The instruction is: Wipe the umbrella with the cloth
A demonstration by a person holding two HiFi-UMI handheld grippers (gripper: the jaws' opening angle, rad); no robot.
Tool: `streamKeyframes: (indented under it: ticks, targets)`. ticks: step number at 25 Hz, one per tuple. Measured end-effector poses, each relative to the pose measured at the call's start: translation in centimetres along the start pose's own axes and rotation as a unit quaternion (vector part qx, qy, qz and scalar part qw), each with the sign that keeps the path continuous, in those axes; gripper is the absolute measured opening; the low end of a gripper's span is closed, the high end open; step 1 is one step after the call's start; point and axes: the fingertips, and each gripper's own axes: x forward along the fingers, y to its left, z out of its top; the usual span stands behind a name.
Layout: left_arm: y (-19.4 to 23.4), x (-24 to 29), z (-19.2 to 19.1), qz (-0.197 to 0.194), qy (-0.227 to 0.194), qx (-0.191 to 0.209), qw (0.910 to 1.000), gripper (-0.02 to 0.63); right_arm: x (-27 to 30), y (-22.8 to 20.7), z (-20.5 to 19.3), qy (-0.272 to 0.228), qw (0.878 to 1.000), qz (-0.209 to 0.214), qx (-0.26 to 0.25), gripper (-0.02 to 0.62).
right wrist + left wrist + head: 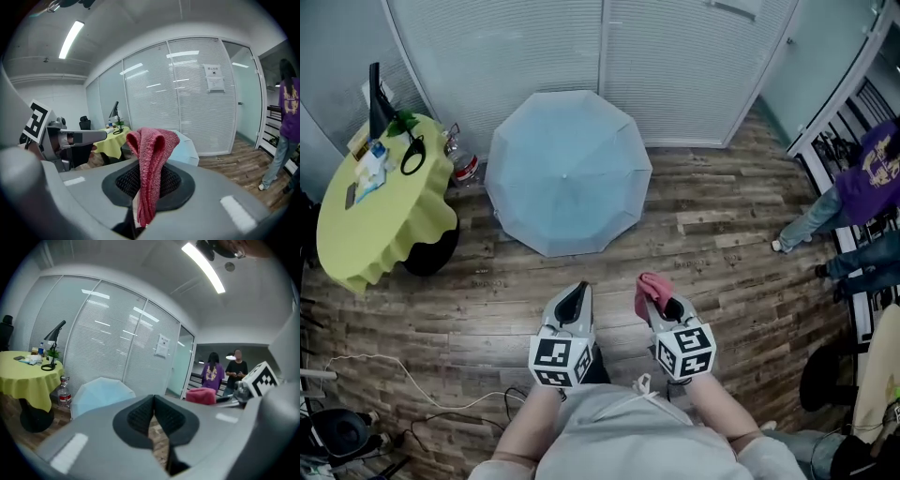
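Your left hand-held gripper [575,300] is closed: its pads meet at the tips, and there is nothing between them. Your right hand-held gripper [664,302] is clamped on the red knitted cloth [151,159]. The cloth is folded over and stands up out of the jaws, with a tail hanging down between the pads. You hold the two side by side, low in the head view, apart from each other and pointing toward the pale blue umbrella [567,173].

The umbrella lies open on the wooden floor [722,244], canopy up, in front of the glass wall [675,56] with its blinds, well apart from both grippers. To its left stands a round surface [389,211] under a yellow-green cover, carrying a black desk lamp [375,98] and some small items. A plastic water bottle [465,169] stands upright on the floor between that surface and the umbrella. At the far right stands a person in a purple top [874,173].
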Motion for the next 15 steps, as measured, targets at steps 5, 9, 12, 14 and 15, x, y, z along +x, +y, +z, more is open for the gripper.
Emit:
streamKeyframes:
  ticks: [5,9,12,14,15]
  targets:
    - [7.8,9.7,4.2,-0.001,0.011,-0.008,0.9999,0.008,11.4,-2.6,6.1,0.015,1.000,0.006,-0.009,0.054]
    - [13.0,15.6,6.8,0.012,0.017,-0.009,0.9997,0.008,18.7,-4.3,10.6,0.016,1.000,0.013,-0.007,0.054]
    - [16.1,19.0,7.8,0.024,0.020,-0.009,0.9995,0.007,23.2,-5.2,13.0,0.016,0.999,0.026,-0.009,0.054]
    - [17.9,21.0,7.9,0.033,0.026,-0.010,0.9991,0.008,26.0,-5.8,13.8,0.022,0.999,0.035,-0.012,0.054]
    - [18.6,21.9,7.9,0.037,0.029,-0.011,0.9988,0.008,27.3,-6.2,14.2,0.025,0.999,0.040,-0.013,0.054]
